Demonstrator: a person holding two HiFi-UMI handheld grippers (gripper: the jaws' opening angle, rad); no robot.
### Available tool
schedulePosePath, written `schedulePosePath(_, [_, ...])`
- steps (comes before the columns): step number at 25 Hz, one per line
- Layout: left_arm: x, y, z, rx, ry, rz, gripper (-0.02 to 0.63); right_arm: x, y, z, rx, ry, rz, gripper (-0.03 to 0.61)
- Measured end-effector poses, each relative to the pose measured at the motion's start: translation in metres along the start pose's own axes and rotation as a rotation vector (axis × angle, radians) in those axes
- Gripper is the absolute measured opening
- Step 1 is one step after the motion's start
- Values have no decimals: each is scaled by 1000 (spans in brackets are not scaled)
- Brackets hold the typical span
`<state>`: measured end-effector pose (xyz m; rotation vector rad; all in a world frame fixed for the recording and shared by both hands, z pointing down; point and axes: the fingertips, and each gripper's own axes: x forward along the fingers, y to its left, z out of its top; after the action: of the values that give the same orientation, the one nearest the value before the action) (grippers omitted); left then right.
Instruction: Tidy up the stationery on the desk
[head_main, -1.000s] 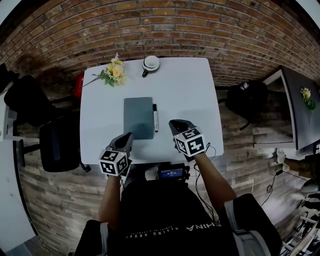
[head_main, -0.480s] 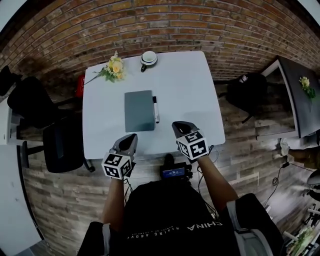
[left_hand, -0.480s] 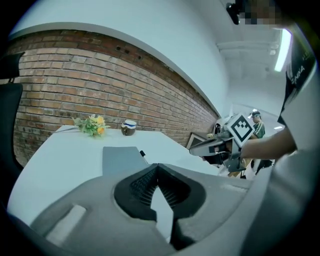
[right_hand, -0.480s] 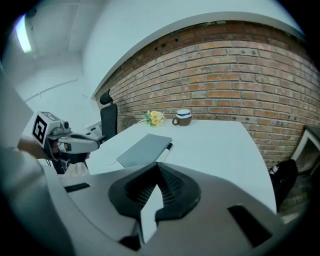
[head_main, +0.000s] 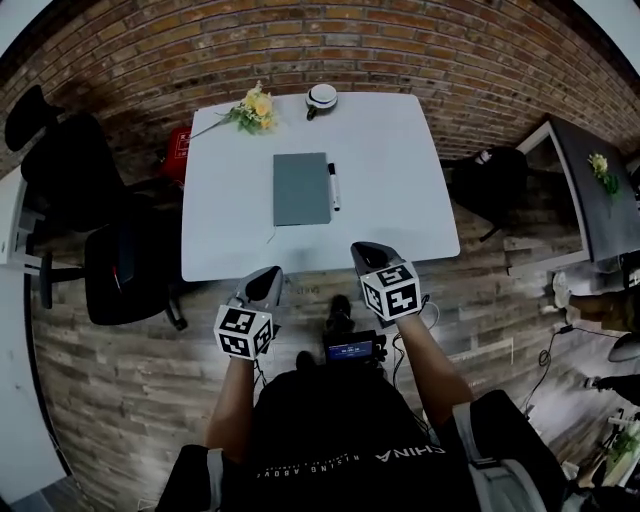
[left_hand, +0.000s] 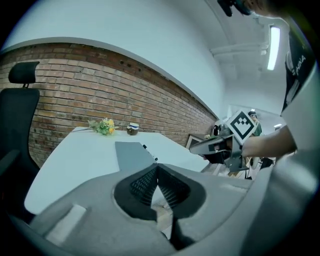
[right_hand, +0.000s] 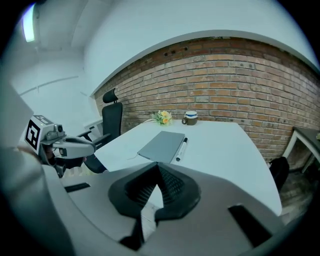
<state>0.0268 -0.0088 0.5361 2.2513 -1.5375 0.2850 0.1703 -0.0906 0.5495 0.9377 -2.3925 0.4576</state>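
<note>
Notebook (head_main: 301, 188) and marker (head_main: 333, 186) on the bench (head_main: 400, 190)
We hold left gripper (head_main: 270, 275) and right gripper (head_main: 365, 249) off its near edge, jaws together, empty; marker lies just beside the notebook's right edge.

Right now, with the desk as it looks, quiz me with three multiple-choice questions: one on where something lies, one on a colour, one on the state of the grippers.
1. Where on the desk does the marker lie?
A. Alongside the right edge of the notebook
B. On top of the cover
C. Hanging off the near edge

2. What colour is the notebook's cover?
A. Red
B. Grey
C. Yellow

3. How do the left gripper and the right gripper stand?
A. Both shut, with nothing held
B. Both wide open
C. Each shut on a pen

Answers:
1 A, since the head view shows the marker lying parallel to the notebook on its right.
2 B, since the cover is plain grey in every view.
3 A, since each gripper view shows the jaws together with nothing between them.
</note>
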Motion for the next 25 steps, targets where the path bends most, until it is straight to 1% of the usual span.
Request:
schedulePosePath(6, [-46, -12, -22, 10, -32, -22, 12, -28, 50, -13, -21, -54, -10, 9])
schedulePosePath(10, [-63, -20, -33, 22, -37, -42, 12, -45, 69, -24, -29, -70, -31, 9])
schedulePosePath(19, [-72, -37, -36, 84, -36, -65, 12, -71, 75, -38, -6, -101, -75, 9])
schedulePosePath(25, [-75, -42, -36, 85, -44, -68, 12, -76, 82, -37, -11, -115, -72, 9])
